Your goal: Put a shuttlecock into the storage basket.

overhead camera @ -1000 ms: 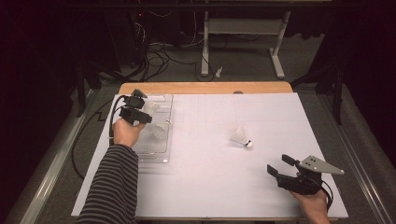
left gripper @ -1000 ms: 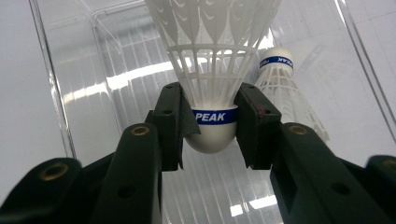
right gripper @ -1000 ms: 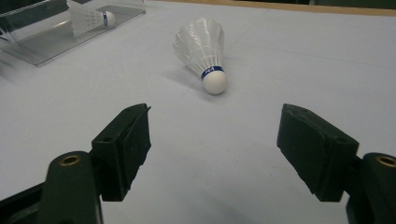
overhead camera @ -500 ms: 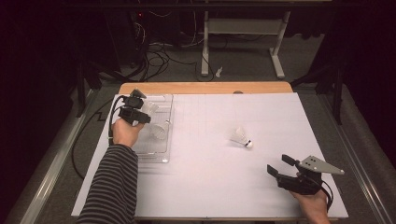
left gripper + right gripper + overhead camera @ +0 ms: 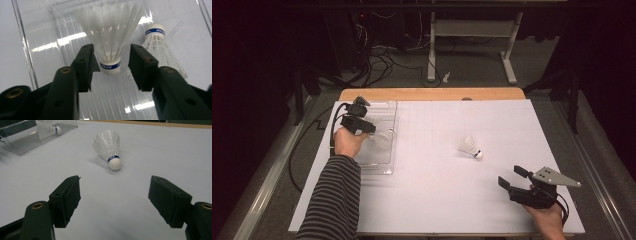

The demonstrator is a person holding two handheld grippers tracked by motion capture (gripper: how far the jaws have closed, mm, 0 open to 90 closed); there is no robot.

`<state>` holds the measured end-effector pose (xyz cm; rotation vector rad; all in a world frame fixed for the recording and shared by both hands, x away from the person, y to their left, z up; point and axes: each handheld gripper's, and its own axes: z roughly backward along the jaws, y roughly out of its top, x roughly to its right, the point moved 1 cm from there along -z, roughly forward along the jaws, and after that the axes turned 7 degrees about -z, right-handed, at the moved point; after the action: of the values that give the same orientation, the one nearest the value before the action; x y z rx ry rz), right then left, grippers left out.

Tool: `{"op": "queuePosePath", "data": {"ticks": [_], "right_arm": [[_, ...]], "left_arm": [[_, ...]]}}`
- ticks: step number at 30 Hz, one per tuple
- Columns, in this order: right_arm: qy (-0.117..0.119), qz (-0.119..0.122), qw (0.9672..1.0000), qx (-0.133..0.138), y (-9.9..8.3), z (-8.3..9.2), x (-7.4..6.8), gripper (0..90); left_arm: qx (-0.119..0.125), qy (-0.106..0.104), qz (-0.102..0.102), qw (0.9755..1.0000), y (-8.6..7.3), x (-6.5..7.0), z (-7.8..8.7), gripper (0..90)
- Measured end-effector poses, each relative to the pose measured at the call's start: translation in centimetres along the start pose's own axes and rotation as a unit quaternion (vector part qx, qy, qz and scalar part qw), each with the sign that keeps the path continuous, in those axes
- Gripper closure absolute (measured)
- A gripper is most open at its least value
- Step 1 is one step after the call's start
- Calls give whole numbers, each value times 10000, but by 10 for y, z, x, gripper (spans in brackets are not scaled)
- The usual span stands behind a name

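While the left hand-held gripper [image 5: 111,67] hangs over the tray [image 5: 384,165], its jaws have just been opening; the shuttlecock [image 5: 110,37] sits between them, pads clear of its cork. It could tip onto the second shuttlecock [image 5: 160,50] beside it. Outside the tray, the right hand-held gripper [image 5: 115,200] is spread wide, empty, facing a third shuttlecock [image 5: 108,147].

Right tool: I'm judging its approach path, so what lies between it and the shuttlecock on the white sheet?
Nothing: the right gripper view shows bare white sheet between the open right tool and the shuttlecock.
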<state>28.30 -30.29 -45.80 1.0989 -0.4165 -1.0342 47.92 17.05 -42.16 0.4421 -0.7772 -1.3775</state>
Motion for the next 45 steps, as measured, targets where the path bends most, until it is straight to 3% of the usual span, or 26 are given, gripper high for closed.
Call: {"op": "queuePosePath", "data": {"ticks": [7,21,34,45], "right_arm": [[-1,-1,10000,8,0,0,0,265],[-1,-1,10000,8,0,0,-1,265],[1,7,10000,8,0,0,-1,265],[-1,5,10000,14,0,0,-1,265]], "left_arm": [[28,12,-35,10000,-1,1,4,472],[218,-97,-52,9997,-3,1,19,464],[466,-199,-174,9986,-7,8,34,400],[560,-344,-253,9975,-13,14,42,412]]}}
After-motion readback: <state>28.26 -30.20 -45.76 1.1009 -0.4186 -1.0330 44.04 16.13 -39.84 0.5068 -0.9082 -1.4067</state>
